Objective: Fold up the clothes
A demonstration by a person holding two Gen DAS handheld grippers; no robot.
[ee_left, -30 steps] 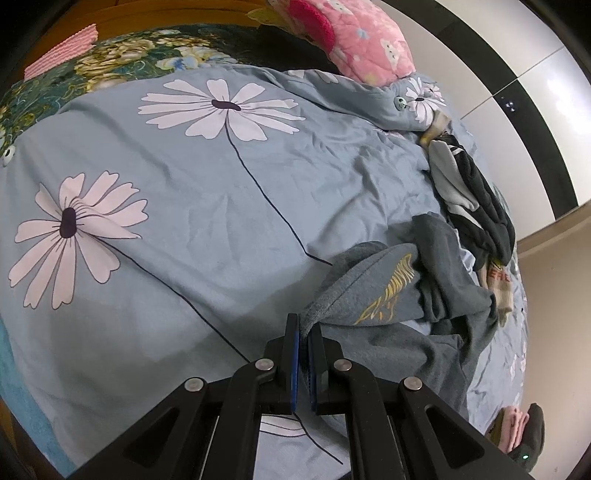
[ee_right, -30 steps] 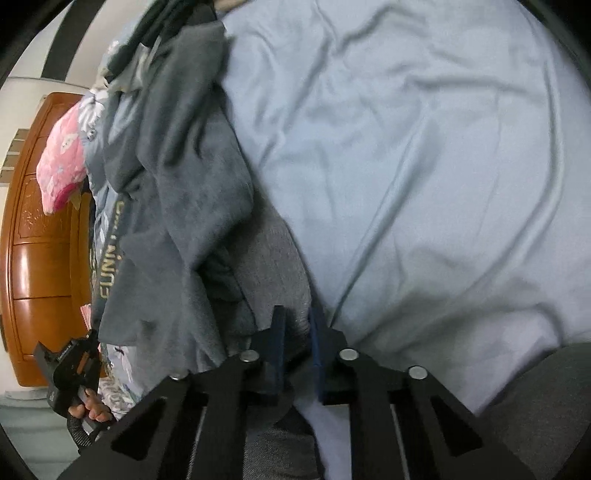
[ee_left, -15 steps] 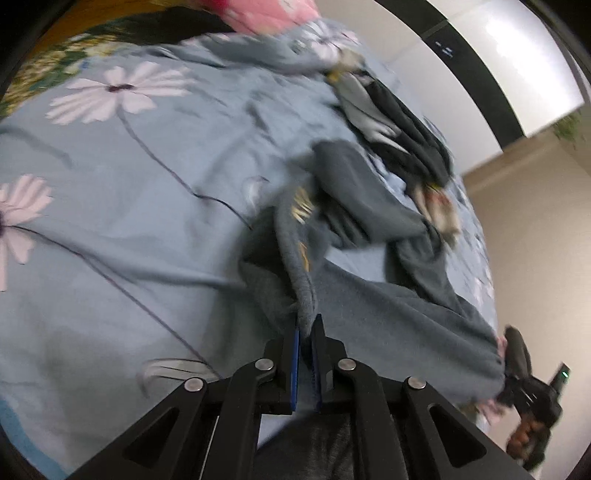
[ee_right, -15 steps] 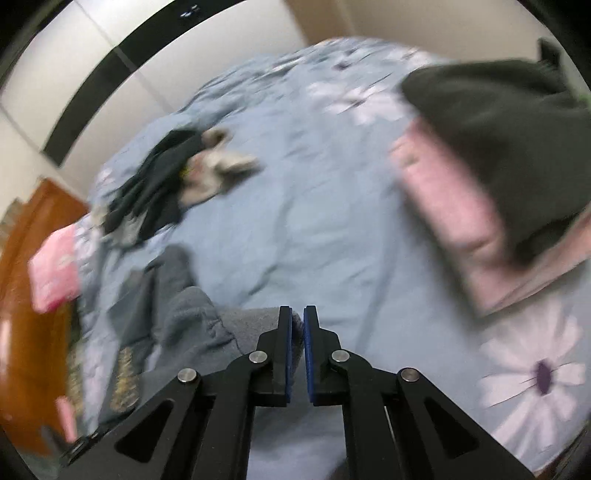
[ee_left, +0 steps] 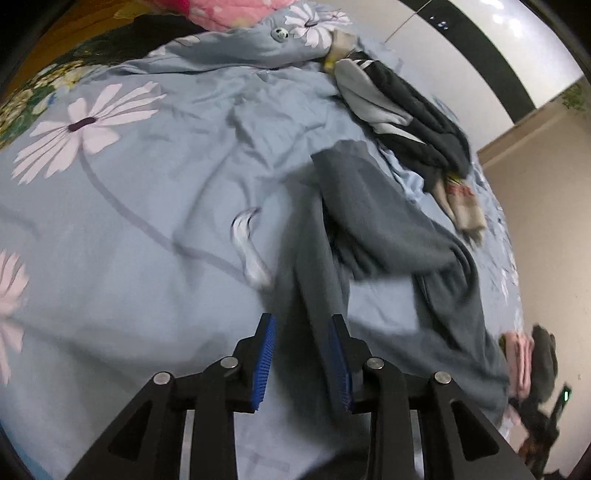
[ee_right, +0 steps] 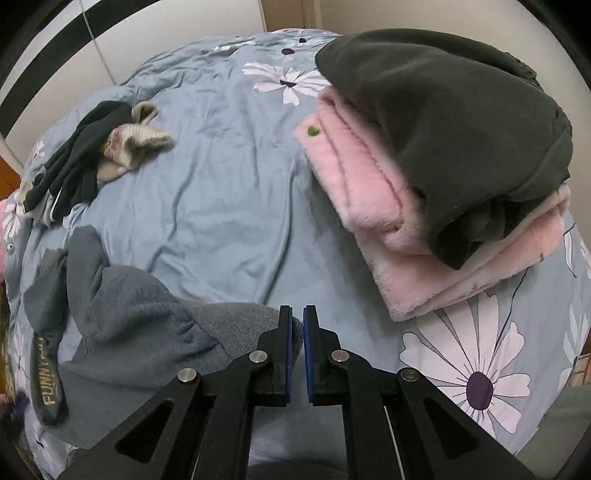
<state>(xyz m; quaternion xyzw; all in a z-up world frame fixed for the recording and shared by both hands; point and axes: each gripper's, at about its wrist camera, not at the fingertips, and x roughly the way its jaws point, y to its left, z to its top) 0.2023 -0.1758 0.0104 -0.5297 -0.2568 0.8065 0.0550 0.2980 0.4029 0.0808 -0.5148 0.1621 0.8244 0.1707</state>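
On the bed's wrinkled floral sheet (ee_left: 155, 229), the limp grey sweatshirt (ee_left: 373, 236) sprawls. Left hand-held gripper (ee_left: 301, 354) jaws are opening, knit fabric loose between the ribbed blue pads. Right hand-held gripper (ee_right: 295, 347) pinches its ribbed hem.

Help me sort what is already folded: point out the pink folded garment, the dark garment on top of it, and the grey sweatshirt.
pink folded garment (ee_right: 373, 206), right wrist view, its upper folded layer.
dark garment (ee_right: 450, 122), right wrist view, its broad top.
grey sweatshirt (ee_right: 140, 314), right wrist view, its bunched middle.

Blue flowered bedspread (ee_right: 221, 192), white wall with black stripe (ee_left: 476, 55), wooden headboard (ee_left: 55, 33).
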